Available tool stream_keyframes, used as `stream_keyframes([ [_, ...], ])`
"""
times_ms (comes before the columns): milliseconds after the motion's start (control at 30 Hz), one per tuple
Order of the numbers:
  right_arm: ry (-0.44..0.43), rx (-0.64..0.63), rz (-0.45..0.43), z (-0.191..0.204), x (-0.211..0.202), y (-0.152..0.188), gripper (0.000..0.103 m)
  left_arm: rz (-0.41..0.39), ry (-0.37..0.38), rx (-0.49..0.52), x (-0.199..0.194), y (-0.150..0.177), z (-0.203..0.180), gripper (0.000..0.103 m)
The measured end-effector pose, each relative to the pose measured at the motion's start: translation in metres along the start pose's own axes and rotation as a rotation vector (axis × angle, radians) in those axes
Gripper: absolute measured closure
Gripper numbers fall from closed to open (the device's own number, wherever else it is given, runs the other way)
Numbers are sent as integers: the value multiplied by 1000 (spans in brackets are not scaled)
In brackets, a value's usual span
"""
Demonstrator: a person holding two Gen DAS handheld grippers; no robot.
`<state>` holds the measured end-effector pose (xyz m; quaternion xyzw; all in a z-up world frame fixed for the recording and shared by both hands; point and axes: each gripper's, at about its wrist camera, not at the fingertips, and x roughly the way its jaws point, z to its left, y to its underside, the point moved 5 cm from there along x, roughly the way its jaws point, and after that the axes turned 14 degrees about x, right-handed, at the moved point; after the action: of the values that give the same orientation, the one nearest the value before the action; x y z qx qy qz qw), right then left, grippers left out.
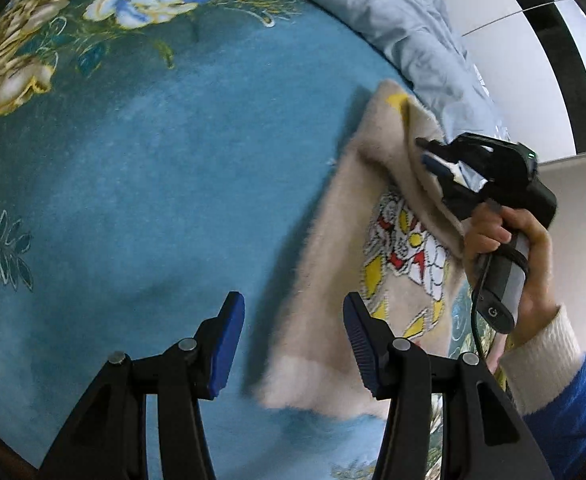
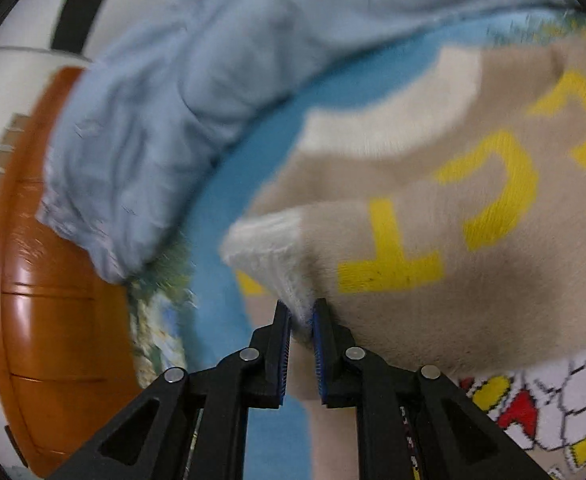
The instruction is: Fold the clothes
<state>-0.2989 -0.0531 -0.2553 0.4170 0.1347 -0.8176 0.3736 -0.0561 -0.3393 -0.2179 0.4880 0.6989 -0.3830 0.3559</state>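
A beige fuzzy sweater (image 1: 333, 280) with a white, red and yellow print and yellow letters lies partly lifted on a blue floral bedspread (image 1: 153, 180). My left gripper (image 1: 293, 340) is open and empty, hovering above the bedspread just left of the sweater's hem. My right gripper (image 1: 433, 160) is shut on the sweater's white ribbed cuff and holds a fold of it up over the body. In the right wrist view the gripper (image 2: 301, 320) pinches the cuff (image 2: 265, 248), with the sweater (image 2: 453, 220) spread to the right.
A crumpled light-blue quilt (image 1: 393, 12) lies along the bedspread's far edge, also in the right wrist view (image 2: 165, 120). A brown wooden bed frame (image 2: 45, 280) and a white wall (image 1: 533, 80) lie beyond it.
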Motion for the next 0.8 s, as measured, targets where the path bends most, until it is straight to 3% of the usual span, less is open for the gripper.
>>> stream_keyframes([
  [100,25,26,15,-11,8,7,87,11,-3,-14,2,2,13,48],
  [167,35,6,22,-10,7,8,81,10,-2,-36,3,3,20,47],
  [300,11,-81,91,18,5,16,51,8,12,-72,5,0,25,47],
  [433,-41,-180,112,37,-23,31,50,15,19,-24,11,-6,9,44],
  [533,-72,-208,44,26,-72,26,49,40,23,55,24,-12,-11,44],
  [633,-2,-191,-64,-28,-128,5,49,63,6,168,40,-18,-30,44],
  [733,139,-133,-133,-108,-167,-5,49,89,-21,237,58,-20,-40,44],
  [800,199,-33,-112,-173,-181,3,49,107,-42,259,71,-19,-41,44],
])
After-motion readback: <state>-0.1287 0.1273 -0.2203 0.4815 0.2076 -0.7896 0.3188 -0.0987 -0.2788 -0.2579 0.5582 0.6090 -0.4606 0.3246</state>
